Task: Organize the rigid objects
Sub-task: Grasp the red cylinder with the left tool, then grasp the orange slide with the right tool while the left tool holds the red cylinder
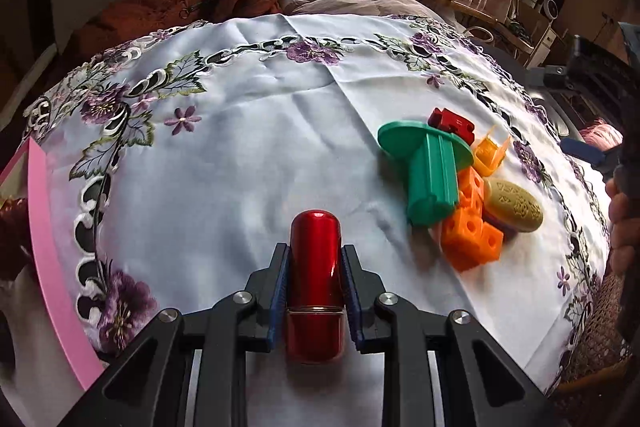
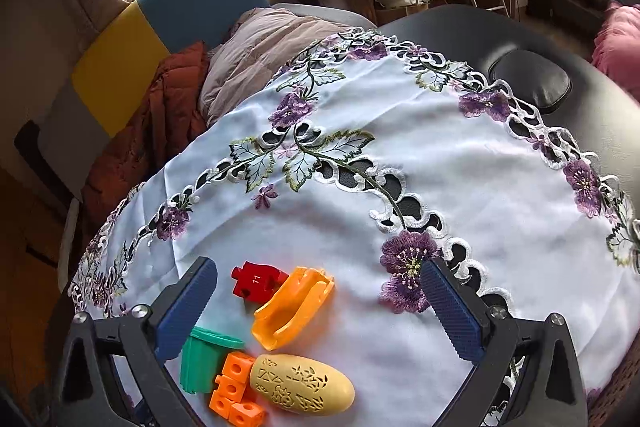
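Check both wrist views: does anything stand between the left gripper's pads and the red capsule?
Nothing visible does. The left gripper is already shut on the red capsule, a blue pad against each side. The right gripper is open above the toy pile, holding nothing.

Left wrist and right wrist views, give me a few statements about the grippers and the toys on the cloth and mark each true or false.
1. The left gripper is shut on the red capsule. True.
2. The right gripper is shut on the tan oval piece. False: it is open, holding nothing, with the piece lying on the tablecloth.
3. The green flanged piece lies in the pile with the orange cube blocks. True.
4. The red capsule sits in the middle of the toy pile. False: it is apart from it.
5. The small red puzzle block is beside the orange clip. True.
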`<control>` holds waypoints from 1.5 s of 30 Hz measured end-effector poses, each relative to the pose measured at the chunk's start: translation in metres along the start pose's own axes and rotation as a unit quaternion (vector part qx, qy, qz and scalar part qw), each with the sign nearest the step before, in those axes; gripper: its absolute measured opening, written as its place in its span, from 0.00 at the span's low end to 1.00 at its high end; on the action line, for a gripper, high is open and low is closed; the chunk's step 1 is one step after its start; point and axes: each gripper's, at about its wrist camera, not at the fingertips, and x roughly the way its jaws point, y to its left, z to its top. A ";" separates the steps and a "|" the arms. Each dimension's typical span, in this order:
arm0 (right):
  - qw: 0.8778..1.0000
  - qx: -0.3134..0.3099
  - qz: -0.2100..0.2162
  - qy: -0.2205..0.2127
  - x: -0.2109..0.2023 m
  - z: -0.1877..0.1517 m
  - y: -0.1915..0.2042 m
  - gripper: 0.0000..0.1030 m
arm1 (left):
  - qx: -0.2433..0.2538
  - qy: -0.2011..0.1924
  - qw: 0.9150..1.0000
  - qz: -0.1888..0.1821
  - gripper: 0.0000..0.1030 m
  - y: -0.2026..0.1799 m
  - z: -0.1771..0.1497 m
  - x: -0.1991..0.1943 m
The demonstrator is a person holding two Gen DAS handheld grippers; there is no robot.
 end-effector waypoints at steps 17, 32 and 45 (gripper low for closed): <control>0.986 -0.131 -0.026 0.103 0.050 -0.017 0.039 0.94 | -0.011 -0.029 0.999 -0.018 0.24 0.007 -0.029 -0.015; 0.978 -0.160 -0.056 0.118 0.065 -0.018 0.037 0.26 | -0.020 -0.037 0.999 -0.020 0.25 0.008 -0.032 -0.015; 0.977 -0.167 -0.084 0.099 0.067 -0.016 0.039 0.40 | -0.023 -0.042 0.999 -0.021 0.25 0.009 -0.034 -0.016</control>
